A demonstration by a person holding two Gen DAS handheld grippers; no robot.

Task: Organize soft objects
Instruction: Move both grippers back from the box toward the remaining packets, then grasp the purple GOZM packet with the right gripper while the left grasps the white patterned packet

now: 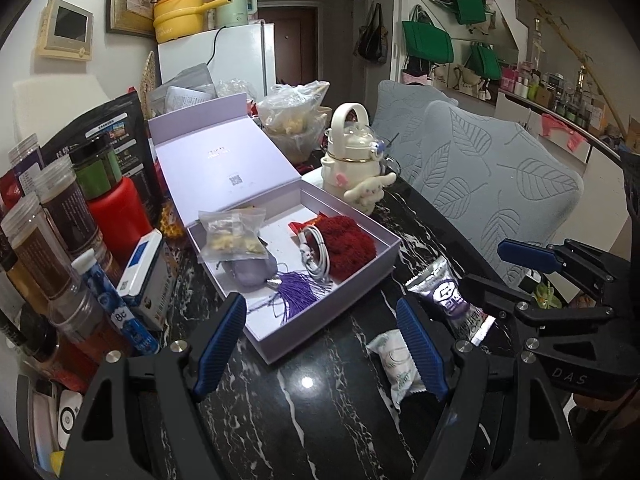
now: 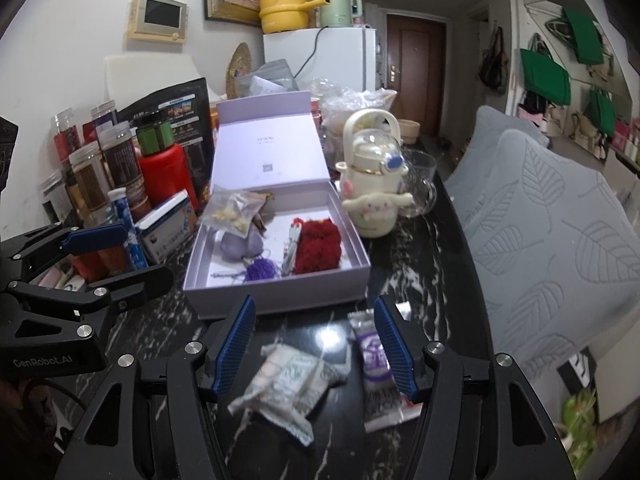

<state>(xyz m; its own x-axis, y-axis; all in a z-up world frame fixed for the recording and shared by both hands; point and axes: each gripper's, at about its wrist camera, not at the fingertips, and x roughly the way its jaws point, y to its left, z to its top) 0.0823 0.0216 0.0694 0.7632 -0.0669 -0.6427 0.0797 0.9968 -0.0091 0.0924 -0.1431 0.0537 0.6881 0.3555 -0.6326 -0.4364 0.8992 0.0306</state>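
An open lilac gift box [image 1: 376, 268] [image 2: 280, 296] lies on the black marble table. Inside it are a red fuzzy pouch [image 1: 348, 244] [image 2: 320, 248], a white cable [image 1: 316, 252], a purple tassel [image 1: 298, 290] [image 2: 262, 270], a lilac pouch [image 1: 250, 272] [image 2: 240, 246] and a clear snack bag [image 1: 232, 236] [image 2: 236, 212]. A white-green packet [image 1: 394, 360] [image 2: 288, 376] and a purple-silver packet [image 1: 450, 300] [image 2: 378, 364] lie on the table in front of the box. My left gripper [image 1: 320, 344] is open and empty before the box. My right gripper [image 2: 316, 352] is open over both packets.
Jars [image 1: 52, 216], a red bottle [image 1: 116, 216] [image 2: 168, 172] and a small blue-white box [image 1: 140, 268] crowd the left side. A cream character bottle [image 1: 356, 156] [image 2: 376, 184] and a glass cup [image 2: 420, 184] stand behind the box. Grey leaf-pattern chairs [image 1: 480, 168] [image 2: 560, 240] line the right edge.
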